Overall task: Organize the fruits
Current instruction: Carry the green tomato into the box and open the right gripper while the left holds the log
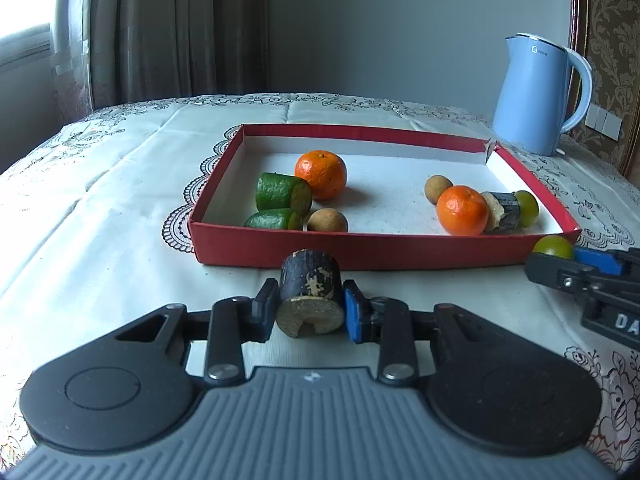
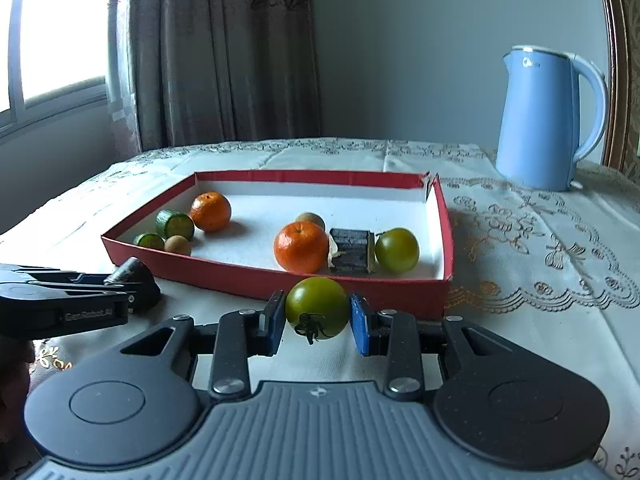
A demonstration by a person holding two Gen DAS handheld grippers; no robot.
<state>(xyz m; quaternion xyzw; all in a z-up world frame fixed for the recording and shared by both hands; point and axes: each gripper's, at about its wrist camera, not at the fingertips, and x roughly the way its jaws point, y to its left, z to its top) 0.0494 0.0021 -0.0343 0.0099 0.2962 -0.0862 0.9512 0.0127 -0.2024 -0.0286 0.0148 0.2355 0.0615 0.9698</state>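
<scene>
Left wrist: claw (image 1: 310, 306) around sugarcane piece (image 1: 310, 294).

The left gripper (image 1: 310, 312) had a ribbed grey body, two round black side discs, black linkage arms with silver screws, and blue finger pads (image 1: 354, 312). The right gripper (image 2: 318, 318) looked the same; white lettering marked each gripper's side.

Between the left jaws sat a black-skinned sugarcane piece (image 1: 311, 289) with a pale tan cut face; between the right jaws, a green tomato (image 2: 317, 306) with a dark calyx. Beyond them, the box (image 1: 360, 249) was red outside and white inside. The tablecloth (image 1: 100, 220) was cream with dark lace patterning, the kettle (image 2: 540, 120) pale blue.
</scene>
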